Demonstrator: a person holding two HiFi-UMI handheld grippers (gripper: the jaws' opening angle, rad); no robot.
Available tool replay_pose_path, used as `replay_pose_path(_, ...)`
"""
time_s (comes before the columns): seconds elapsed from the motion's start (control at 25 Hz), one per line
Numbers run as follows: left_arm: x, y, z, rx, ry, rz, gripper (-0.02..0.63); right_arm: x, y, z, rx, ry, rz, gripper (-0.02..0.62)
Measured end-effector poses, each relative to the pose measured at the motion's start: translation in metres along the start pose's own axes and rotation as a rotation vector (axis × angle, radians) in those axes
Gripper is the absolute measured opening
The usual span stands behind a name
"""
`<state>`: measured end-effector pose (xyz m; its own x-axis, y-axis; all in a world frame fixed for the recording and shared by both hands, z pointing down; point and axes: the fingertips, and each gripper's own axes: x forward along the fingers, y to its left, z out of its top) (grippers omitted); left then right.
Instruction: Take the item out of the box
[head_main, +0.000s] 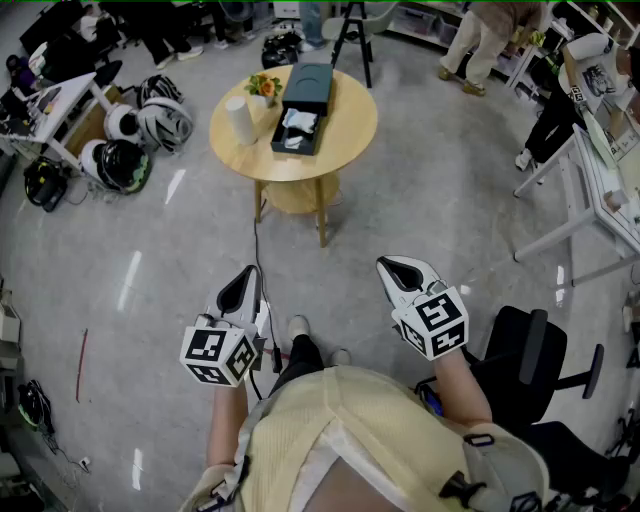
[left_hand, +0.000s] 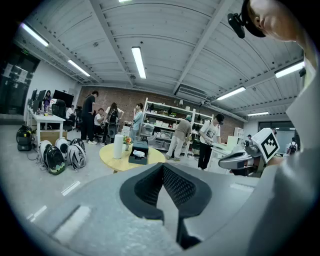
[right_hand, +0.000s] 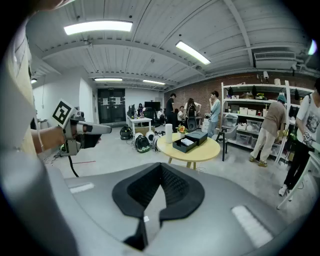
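An open black box (head_main: 298, 132) lies on a round yellow table (head_main: 345, 135) far ahead of me, with a white item (head_main: 298, 122) inside it. Its lid (head_main: 308, 87) lies just behind it. The box also shows small in the left gripper view (left_hand: 138, 152) and in the right gripper view (right_hand: 189, 141). My left gripper (head_main: 243, 290) (left_hand: 162, 167) and right gripper (head_main: 400, 272) (right_hand: 161, 167) hover over the floor close to my body, well short of the table. On both grippers the jaws are shut with nothing between them.
A white cylinder (head_main: 240, 120) and a small pot of flowers (head_main: 264, 87) stand on the table left of the box. Helmets and bags (head_main: 140, 130) lie on the floor at left. A black chair (head_main: 530, 360) and white desks (head_main: 600, 180) stand at right. People stand at the back.
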<state>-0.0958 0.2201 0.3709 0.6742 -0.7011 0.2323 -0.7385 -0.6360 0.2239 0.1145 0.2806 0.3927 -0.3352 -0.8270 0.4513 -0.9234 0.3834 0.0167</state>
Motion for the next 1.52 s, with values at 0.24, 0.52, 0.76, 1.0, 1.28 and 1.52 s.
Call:
replay_pose_path(0.24, 0.009, 0.012, 0.006, 0.034, 0.002, -0.002, 0.000, 0.018, 0.001, 0.007, -0.002, 0.010, 0.001, 0.003)
replay_pose_path(0.52, 0.022, 0.034, 0.005, 0.020, 0.021, -0.019, 0.002, 0.047, 0.003, 0.021, 0.008, 0.016, 0.030, 0.005)
replay_pose_path(0.76, 0.036, 0.066, 0.005, 0.010, 0.030, 0.004, 0.002, 0.086, 0.002, 0.036, -0.022, 0.028, 0.043, 0.005)
replay_pose_path(1.0, 0.050, 0.106, 0.012, -0.010, 0.036, 0.010, 0.002, 0.129, 0.011, 0.056, -0.046, 0.047, 0.090, 0.073)
replay_pose_path(1.28, 0.069, 0.139, 0.022, -0.004, 0.038, 0.010, 0.002, 0.171, 0.010, 0.073, -0.049, 0.056, 0.104, 0.112)
replay_pose_path(1.52, 0.073, 0.172, 0.030, 0.000, 0.046, 0.020, 0.002, 0.206, 0.016, 0.085, -0.036, 0.068, 0.126, 0.141)
